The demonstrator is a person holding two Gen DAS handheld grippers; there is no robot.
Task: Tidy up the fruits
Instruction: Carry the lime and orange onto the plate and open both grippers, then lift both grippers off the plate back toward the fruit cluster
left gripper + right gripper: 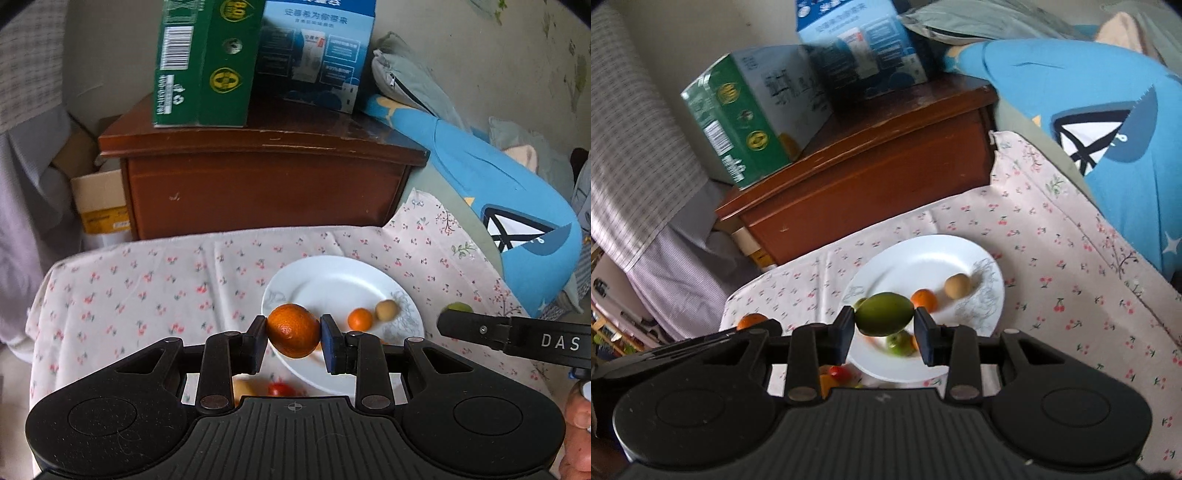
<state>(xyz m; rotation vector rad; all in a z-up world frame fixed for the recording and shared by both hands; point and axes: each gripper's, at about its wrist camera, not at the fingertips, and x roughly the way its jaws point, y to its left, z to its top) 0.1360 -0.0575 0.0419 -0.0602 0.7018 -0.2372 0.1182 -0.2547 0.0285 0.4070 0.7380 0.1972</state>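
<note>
My left gripper (293,332) is shut on a large orange (293,330) and holds it above the near left rim of a white plate (332,280). On the plate lie a small orange (359,319) and a tan round fruit (386,310). My right gripper (884,325) is shut on a green mango-like fruit (884,314) above the plate's (923,258) near part. In the right wrist view the plate also holds a small orange (924,299), a tan fruit (957,285) and a green apple (900,344). The right gripper's finger (476,328) shows at the right of the left wrist view.
A floral cloth (147,291) covers the table. A red tomato-like fruit (279,388) and a yellow fruit (242,389) lie on it under the left gripper. Behind stands a brown wooden cabinet (258,177) with green (201,62) and blue (314,51) cartons. A blue pillow (498,206) lies at right.
</note>
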